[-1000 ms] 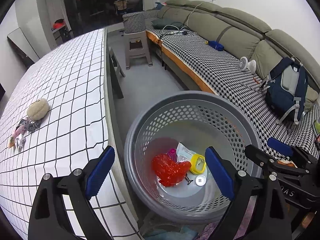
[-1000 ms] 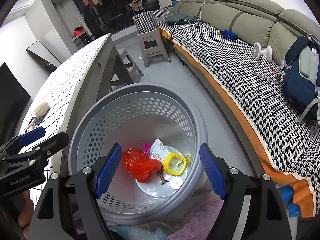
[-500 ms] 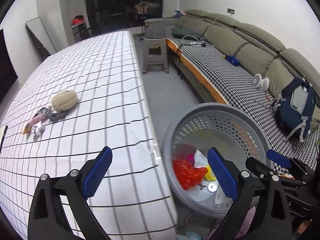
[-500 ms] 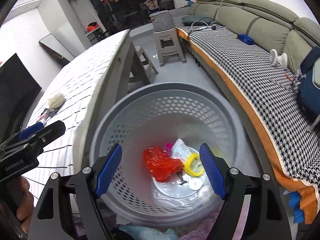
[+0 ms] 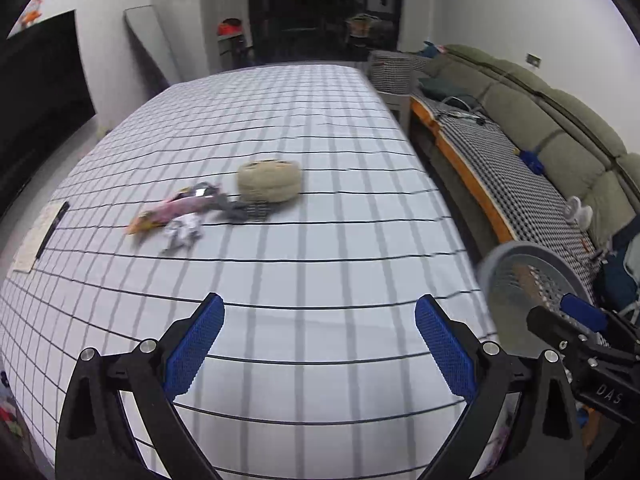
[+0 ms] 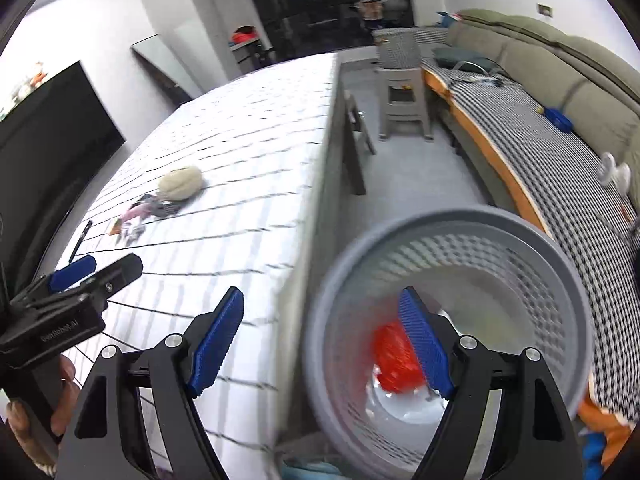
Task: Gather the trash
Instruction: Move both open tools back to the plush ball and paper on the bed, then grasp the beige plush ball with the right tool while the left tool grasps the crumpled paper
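Several pieces of trash lie in a small heap on the checked tablecloth: a pink and orange wrapper (image 5: 170, 212), a crumpled silver-white wrapper (image 5: 182, 234) and a dark grey scrap (image 5: 240, 210). A beige pouch (image 5: 269, 181) sits beside them. The heap also shows in the right wrist view (image 6: 138, 216). My left gripper (image 5: 320, 344) is open and empty above the table's near part. My right gripper (image 6: 320, 340) is open and empty over the table edge and the grey perforated basket (image 6: 552, 304), which holds a red bag (image 6: 394, 360).
The table (image 5: 320, 128) has a black pen on paper (image 5: 50, 226) at its left edge. The basket (image 5: 520, 276) stands on the floor to the table's right. A sofa (image 5: 540, 128) with a checked cover runs along the right. A stool (image 6: 402, 100) stands beyond.
Both grippers have swung left from over the basket toward the table. The trash heap now lies ahead of the left gripper; the basket has slid to the right of both views.
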`<move>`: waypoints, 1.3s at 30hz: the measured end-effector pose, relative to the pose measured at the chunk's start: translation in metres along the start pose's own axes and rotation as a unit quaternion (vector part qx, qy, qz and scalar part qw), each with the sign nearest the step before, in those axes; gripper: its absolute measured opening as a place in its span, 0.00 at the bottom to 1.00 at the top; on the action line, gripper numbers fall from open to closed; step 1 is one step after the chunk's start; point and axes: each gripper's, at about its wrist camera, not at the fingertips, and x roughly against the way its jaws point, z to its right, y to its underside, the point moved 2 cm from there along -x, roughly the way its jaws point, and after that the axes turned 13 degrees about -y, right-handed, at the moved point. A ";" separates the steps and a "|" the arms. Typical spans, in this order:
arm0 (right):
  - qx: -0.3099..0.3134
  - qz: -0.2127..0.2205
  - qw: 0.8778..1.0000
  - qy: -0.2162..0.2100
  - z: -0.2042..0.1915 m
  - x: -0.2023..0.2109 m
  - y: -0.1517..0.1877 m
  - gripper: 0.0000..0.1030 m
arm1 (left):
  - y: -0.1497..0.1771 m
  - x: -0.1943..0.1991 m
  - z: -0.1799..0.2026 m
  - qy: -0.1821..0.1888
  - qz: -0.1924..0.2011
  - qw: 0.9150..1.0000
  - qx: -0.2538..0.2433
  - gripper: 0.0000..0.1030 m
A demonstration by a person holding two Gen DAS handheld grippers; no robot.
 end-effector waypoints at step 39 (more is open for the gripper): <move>0.110 -0.113 0.987 -0.025 -0.144 -0.248 -0.124 0.76 | -0.014 -0.106 -0.155 -0.051 -0.036 0.993 0.101 0.92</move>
